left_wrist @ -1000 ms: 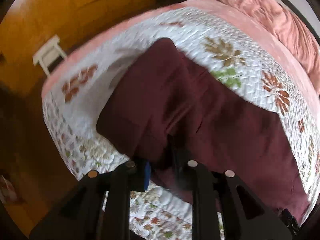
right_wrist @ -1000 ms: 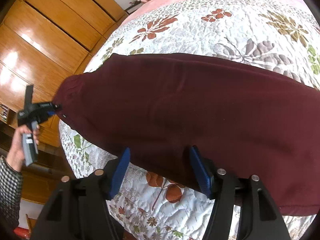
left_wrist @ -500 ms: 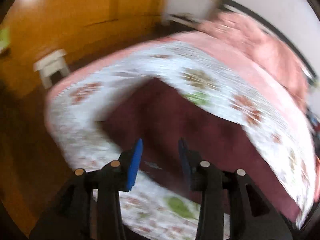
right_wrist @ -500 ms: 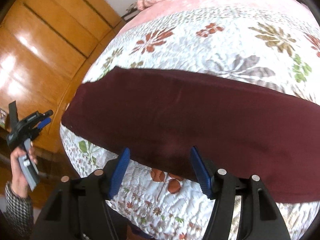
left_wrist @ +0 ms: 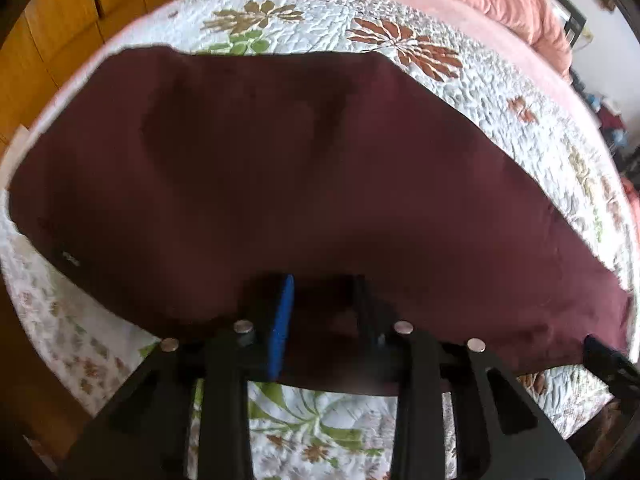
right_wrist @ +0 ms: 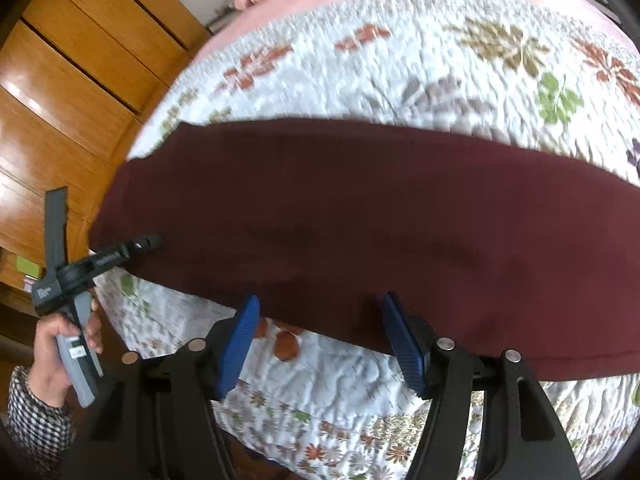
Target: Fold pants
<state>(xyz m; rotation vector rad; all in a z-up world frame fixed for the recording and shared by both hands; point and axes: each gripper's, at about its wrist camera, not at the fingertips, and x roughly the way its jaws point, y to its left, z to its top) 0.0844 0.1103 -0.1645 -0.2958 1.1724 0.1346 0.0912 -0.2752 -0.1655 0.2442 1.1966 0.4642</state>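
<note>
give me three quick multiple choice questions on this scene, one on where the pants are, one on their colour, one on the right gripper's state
1. The pants lie where?
A. on a floral quilt
B. on a chair
C. on the floor

2. What colour are the pants?
A. navy
B. maroon
C. grey

3. The right gripper is:
A. clamped on the pants
B. open, empty
C. gripping the quilt

Answers: 1 A, leaf-patterned quilt shows all round the cloth; 2 B, the fabric is dark red throughout; 3 B, the blue pads stand well apart at the near hem with nothing pinched.
</note>
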